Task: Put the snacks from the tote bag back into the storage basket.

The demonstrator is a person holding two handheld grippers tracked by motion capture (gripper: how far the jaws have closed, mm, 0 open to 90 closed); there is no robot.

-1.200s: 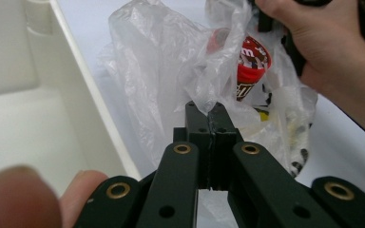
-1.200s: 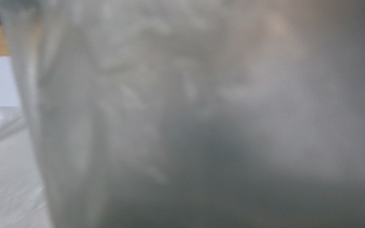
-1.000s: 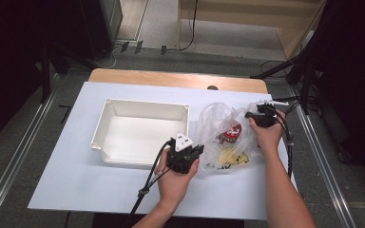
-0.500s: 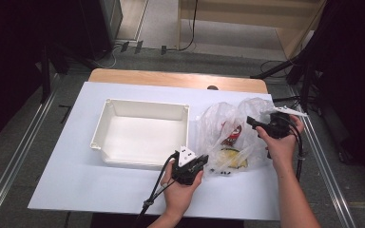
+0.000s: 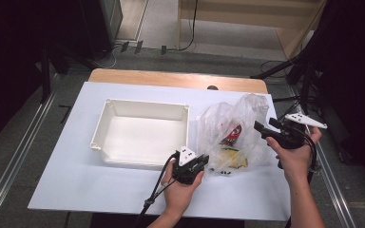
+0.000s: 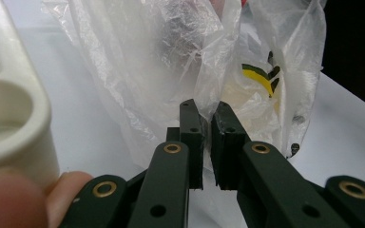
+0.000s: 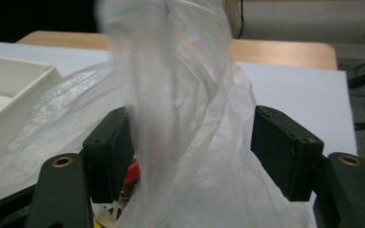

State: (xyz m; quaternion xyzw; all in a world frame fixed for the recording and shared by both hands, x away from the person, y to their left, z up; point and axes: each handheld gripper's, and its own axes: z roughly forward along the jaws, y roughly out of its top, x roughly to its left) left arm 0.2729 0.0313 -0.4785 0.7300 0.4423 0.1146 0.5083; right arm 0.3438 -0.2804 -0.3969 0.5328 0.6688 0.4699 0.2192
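Looks like you're opening the plastic bag [image 5: 228, 135]: left gripper [image 6: 208, 142] pinches its film, right gripper [image 7: 192, 152] gapes around a fold — clamp next.

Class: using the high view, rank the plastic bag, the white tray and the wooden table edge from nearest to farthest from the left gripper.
1. Plastic bag, touching the left gripper on its right.
2. White tray, just beyond, to the left.
3. Wooden table edge, at the far side.
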